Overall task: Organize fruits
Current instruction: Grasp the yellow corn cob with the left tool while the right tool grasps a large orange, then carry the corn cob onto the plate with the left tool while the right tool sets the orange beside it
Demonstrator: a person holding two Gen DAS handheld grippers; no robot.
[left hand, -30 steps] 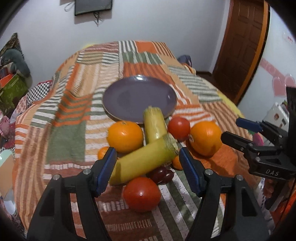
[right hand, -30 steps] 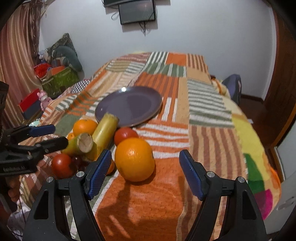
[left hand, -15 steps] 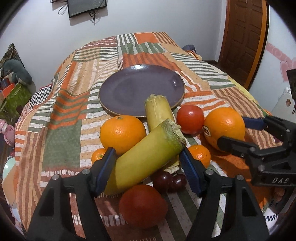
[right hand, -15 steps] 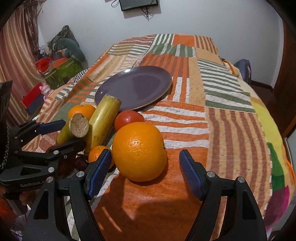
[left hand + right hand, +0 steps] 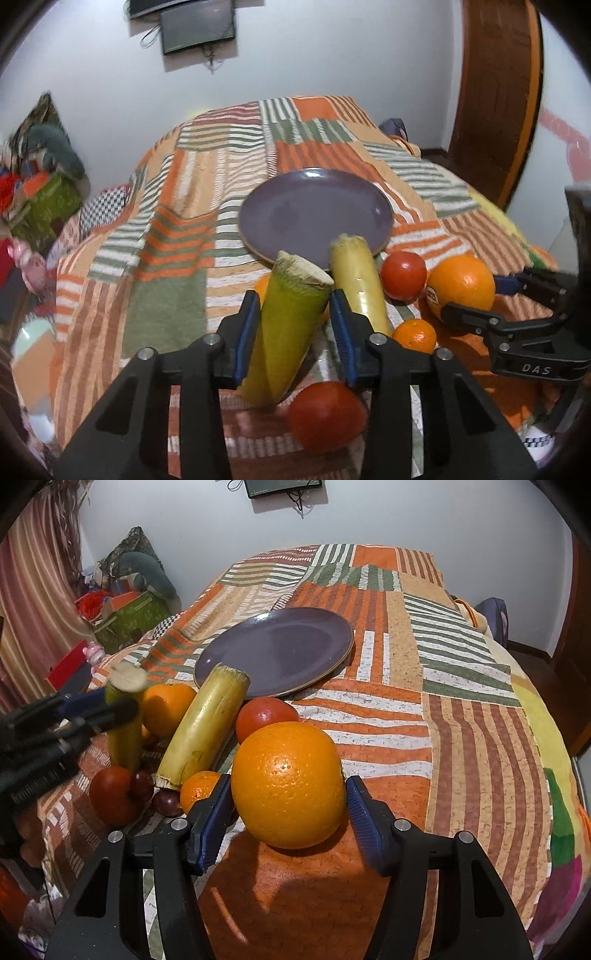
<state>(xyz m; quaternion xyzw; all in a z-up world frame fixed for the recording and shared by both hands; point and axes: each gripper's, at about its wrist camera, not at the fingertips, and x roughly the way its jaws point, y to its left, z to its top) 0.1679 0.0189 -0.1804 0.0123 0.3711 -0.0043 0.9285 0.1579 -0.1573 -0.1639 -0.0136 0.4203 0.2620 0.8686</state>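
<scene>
Blue-padded fingers [image 5: 248,332] of the left gripper [image 5: 293,325] pinch a yellow-green cut cane piece [image 5: 286,328], tilted above the striped bedspread [image 5: 177,236]; right gripper [image 5: 288,812] pads flank a large orange [image 5: 288,784], contact unclear, near a purple plate [image 5: 295,650]

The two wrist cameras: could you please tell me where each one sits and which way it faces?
Left wrist: sits behind the left hand-held gripper, looking along its fingers at the green stalk piece between them and the purple plate beyond; the right hand-held gripper shows at right.
Right wrist: sits behind the right hand-held gripper, facing the large orange between its fingers; the left hand-held gripper shows blurred at left.
Shared: plate, yellow stalk piece, tomatoes, striped blanket.
</scene>
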